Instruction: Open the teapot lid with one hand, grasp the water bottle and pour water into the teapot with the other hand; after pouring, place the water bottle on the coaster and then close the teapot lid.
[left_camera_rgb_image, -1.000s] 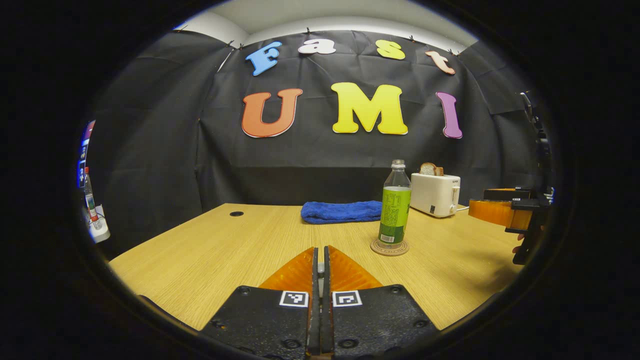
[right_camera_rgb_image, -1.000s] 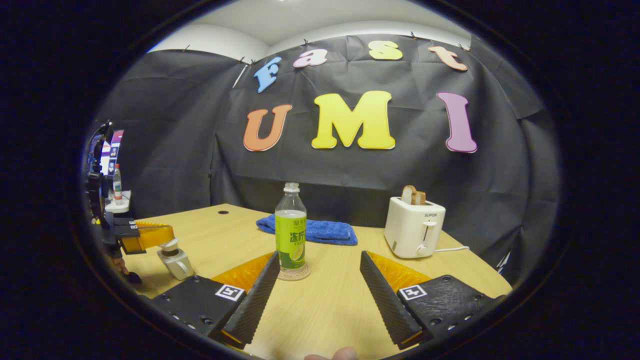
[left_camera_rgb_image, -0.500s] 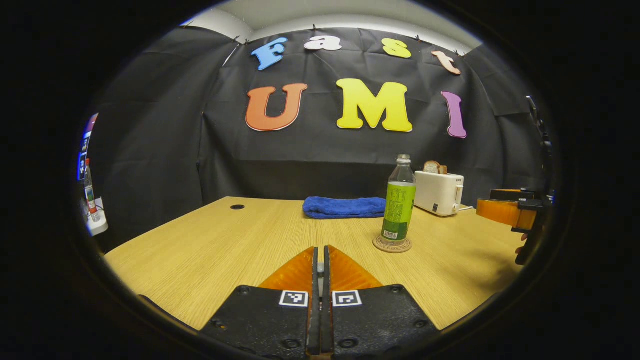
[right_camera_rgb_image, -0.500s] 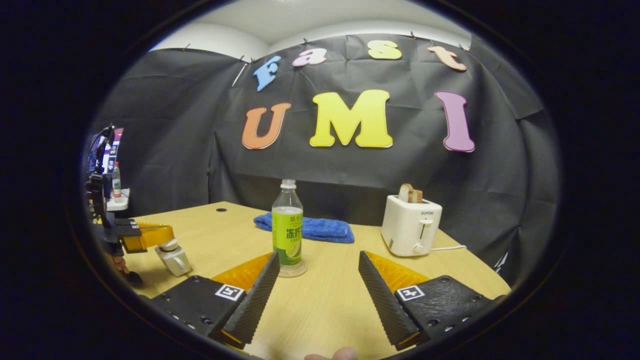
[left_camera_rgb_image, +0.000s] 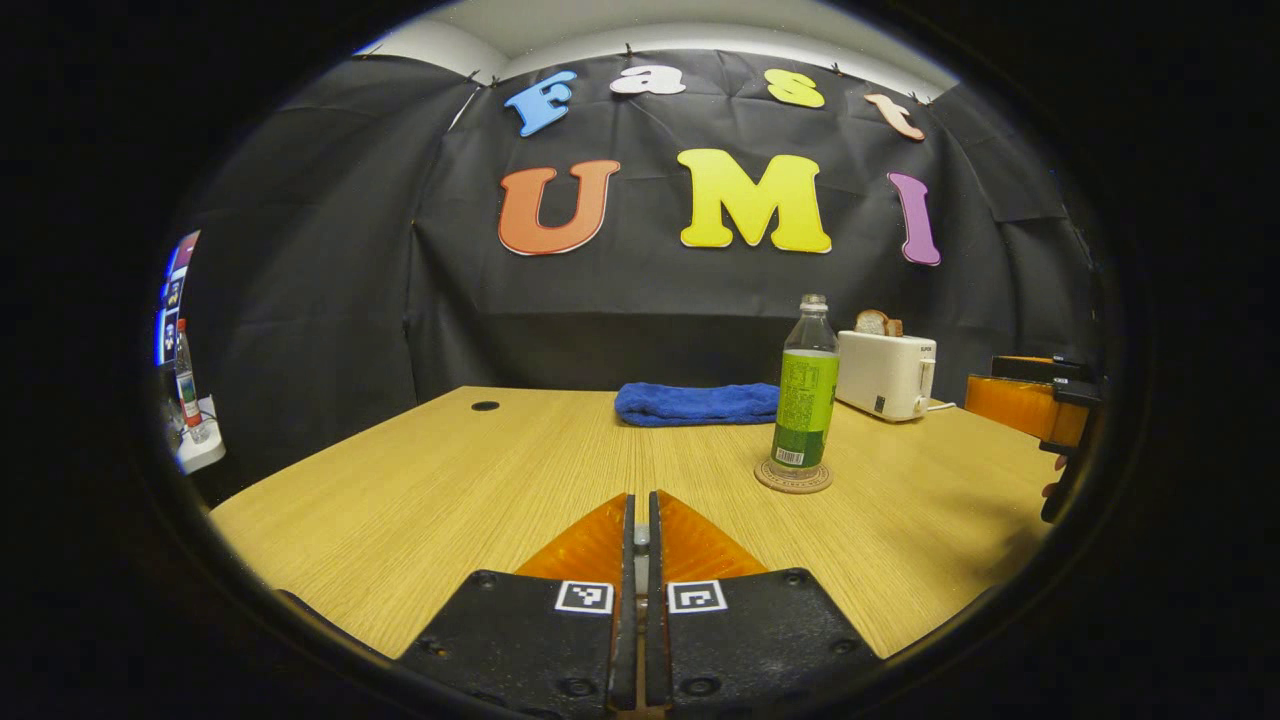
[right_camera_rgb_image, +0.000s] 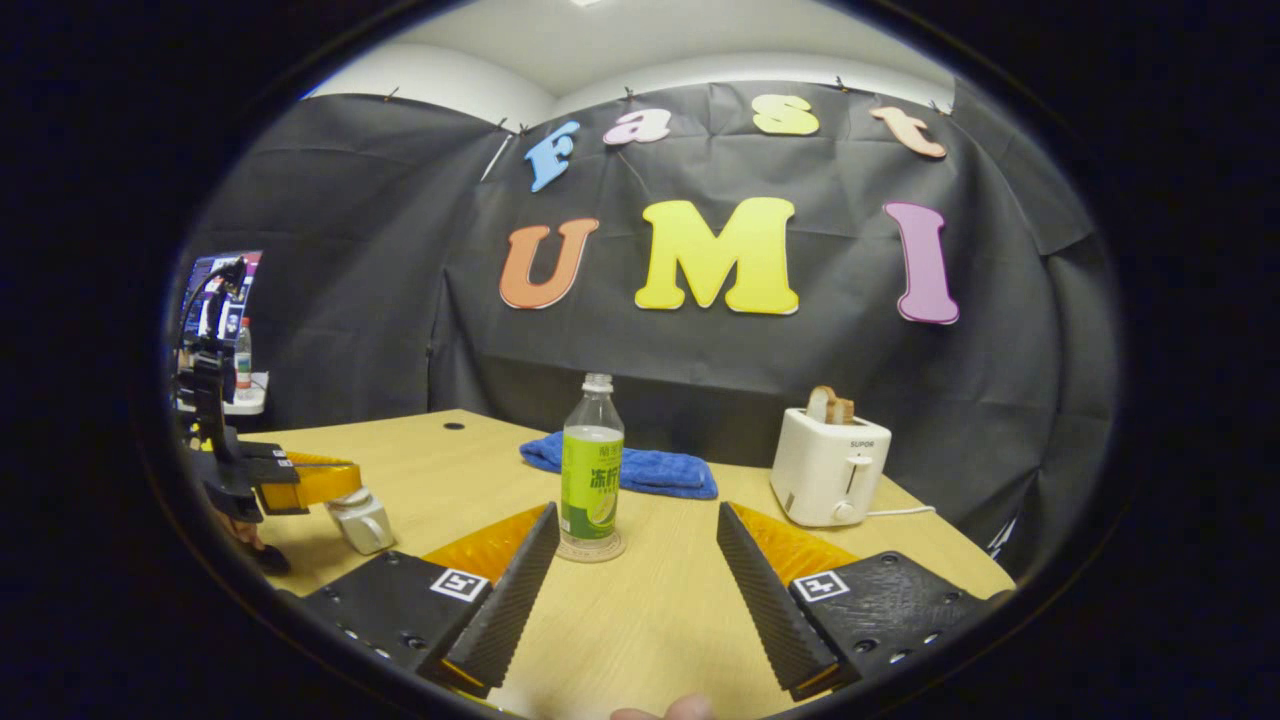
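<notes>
**Bottle on its coaster, teapot under the left gripper**

A light wooden table (left_camera_rgb_image: 420, 500) stands in a booth hung with black cloth, under a pale ceiling. At the back of the table lies a folded blue towel (left_camera_rgb_image: 697, 403), and to its right a white toaster (right_camera_rgb_image: 828, 466) with bread in its slot. A small shelf with a bottle on it sits at the far left edge of the booth.

The water bottle (right_camera_rgb_image: 591, 468), green-labelled and uncapped, stands upright on the round coaster (left_camera_rgb_image: 793, 476). In the right gripper view it is ahead of the right gripper (right_camera_rgb_image: 636, 560), just beyond the left finger's tip and apart from both fingers, which are spread wide.

The left gripper (left_camera_rgb_image: 641, 560) has its fingers pressed together with only a thin slit between them; whether anything is pinched there I cannot tell. In the right gripper view it reaches in level from the left, its tip directly over the small white teapot (right_camera_rgb_image: 360, 520).
</notes>
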